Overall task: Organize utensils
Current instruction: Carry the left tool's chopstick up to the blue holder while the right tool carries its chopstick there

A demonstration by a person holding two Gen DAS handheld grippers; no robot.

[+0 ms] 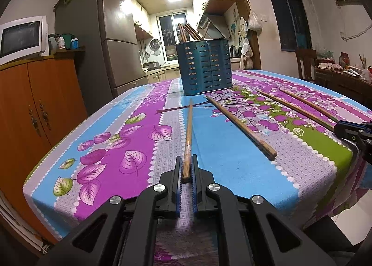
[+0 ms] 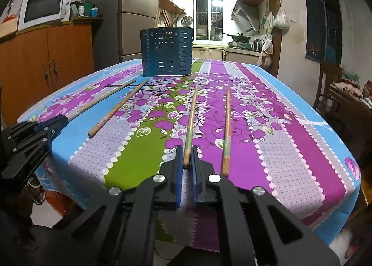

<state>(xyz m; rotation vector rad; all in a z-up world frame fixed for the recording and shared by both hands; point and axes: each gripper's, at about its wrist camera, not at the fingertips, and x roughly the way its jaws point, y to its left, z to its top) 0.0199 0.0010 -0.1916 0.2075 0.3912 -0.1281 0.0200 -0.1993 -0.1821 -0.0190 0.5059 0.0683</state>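
Gripping a chopstick (image 1: 188, 140) by its thick butt end, the left gripper (image 1: 186, 174) had its jaws closed tight on the wood at the near edge of the counter (image 1: 244, 168), the stick running away toward the far edge. The right gripper (image 2: 187, 161) matched it — jaws pinched on the butt of a second chopstick (image 2: 191, 121), also near the near edge. Two more lay loose on the flowered cloth: one (image 2: 118, 109) between the two grippers, angled toward the holder, and another (image 2: 226, 131) just beside the right gripper's stick, toward the right edge. The blue slotted utensil holder (image 1: 204, 67) stood upright toward the far edge, with several chopsticks already standing in it. By my judgement these sticks would handle as light, stiff and slim — easy to lift, but prone to swivel or slide in a grip set so near one end, since the long free length acts as a lever. Taking hold a little further up from the butt would likely steady the tip for dropping it into the holder's narrow mouth.
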